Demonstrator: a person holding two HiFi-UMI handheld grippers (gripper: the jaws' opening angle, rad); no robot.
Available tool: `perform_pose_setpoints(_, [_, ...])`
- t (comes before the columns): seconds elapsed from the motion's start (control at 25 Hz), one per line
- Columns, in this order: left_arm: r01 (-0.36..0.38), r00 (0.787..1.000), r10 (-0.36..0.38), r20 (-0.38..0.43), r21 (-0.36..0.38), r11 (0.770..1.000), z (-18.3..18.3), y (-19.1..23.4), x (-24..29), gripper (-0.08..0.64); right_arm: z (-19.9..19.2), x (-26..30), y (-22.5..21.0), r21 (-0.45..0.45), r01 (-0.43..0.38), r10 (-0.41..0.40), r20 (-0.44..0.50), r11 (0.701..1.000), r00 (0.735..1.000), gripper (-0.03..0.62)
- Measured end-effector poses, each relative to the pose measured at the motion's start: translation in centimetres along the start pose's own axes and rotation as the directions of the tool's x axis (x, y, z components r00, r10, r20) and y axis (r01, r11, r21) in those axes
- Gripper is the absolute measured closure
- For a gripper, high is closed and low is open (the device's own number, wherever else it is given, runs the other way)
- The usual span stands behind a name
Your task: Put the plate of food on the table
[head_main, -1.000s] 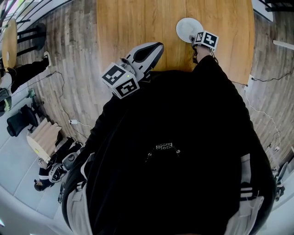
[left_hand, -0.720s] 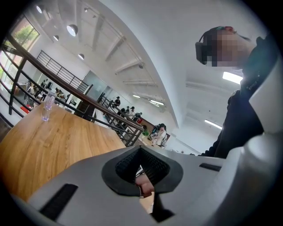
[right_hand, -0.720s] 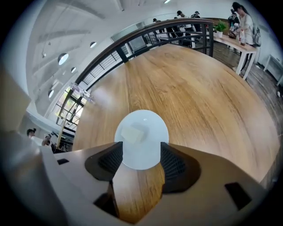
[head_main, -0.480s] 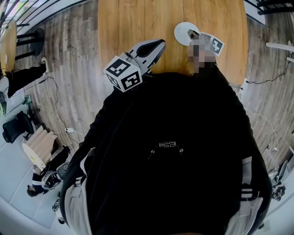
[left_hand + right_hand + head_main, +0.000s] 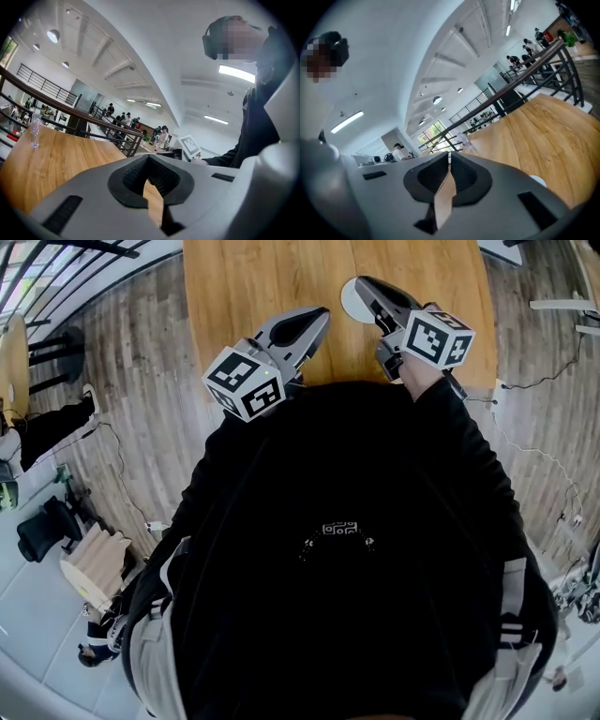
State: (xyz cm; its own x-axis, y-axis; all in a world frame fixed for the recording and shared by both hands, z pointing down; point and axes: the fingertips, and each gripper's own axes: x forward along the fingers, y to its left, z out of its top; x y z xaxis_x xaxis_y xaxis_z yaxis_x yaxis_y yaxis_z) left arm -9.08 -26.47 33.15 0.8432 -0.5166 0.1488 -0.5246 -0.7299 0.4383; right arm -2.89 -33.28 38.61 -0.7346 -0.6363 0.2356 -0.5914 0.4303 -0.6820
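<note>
A white plate (image 5: 351, 304) lies on the wooden table (image 5: 244, 287) near its front edge; I can make out no food on it. My right gripper (image 5: 362, 283) hovers above the plate and hides part of it. Its jaws have just been closing, and they are now shut with nothing between them. In the right gripper view the shut gripper (image 5: 449, 157) points across the table (image 5: 543, 136), and a sliver of the plate (image 5: 538, 180) shows below. My left gripper (image 5: 317, 321) is held over the table edge to the left, and this gripper (image 5: 149, 158) is shut and empty.
A clear bottle (image 5: 34, 133) stands at the far side of the table (image 5: 56, 159). A railing (image 5: 70, 110) runs behind it, with people beyond. On the floor to the left are a black chair (image 5: 42, 526), a round table (image 5: 11, 352) and a cable (image 5: 122, 465).
My right gripper has come up off the plate toward the head camera, and its jaws have gone from open to shut. The plate stays on the table. The left gripper barely moved.
</note>
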Motion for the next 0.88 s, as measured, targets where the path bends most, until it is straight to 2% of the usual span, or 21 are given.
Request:
perform_pose_setpoints(0.12, [0.009,1.0,-0.009,-0.009,0.048,0.999,0.3,-0.6,0.2,0.554,0.4,-1.9,4.7,-0.161,-0.048,0.055,0.041,0.986,0.998,0.563])
perform_pose_setpoints(0.24, [0.008,1.0,-0.007,-0.007,0.09,0.996,0.6,-1.1,0.4,0.554,-0.7,-3.2,8.7,-0.323,-0.085,0.102,0.035,0.943,0.994,0.572])
perform_pose_setpoints(0.32, [0.008,1.0,-0.007,-0.001,0.096,0.995,0.8,-1.2,0.3,0.554,-1.4,-3.3,10.2,-0.39,-0.108,0.124,0.017,0.915,0.992,0.574])
perform_pose_setpoints(0.52, [0.017,1.0,-0.017,0.006,0.1,0.995,0.9,-1.6,0.4,0.554,-1.4,-3.4,9.5,-0.384,-0.091,0.107,0.019,0.919,0.994,0.574])
perform_pose_setpoints(0.88, [0.009,1.0,-0.012,0.021,0.101,0.995,0.9,-2.1,0.1,0.554,-2.3,-3.4,9.6,-0.418,-0.112,0.112,-0.026,0.901,0.993,0.575])
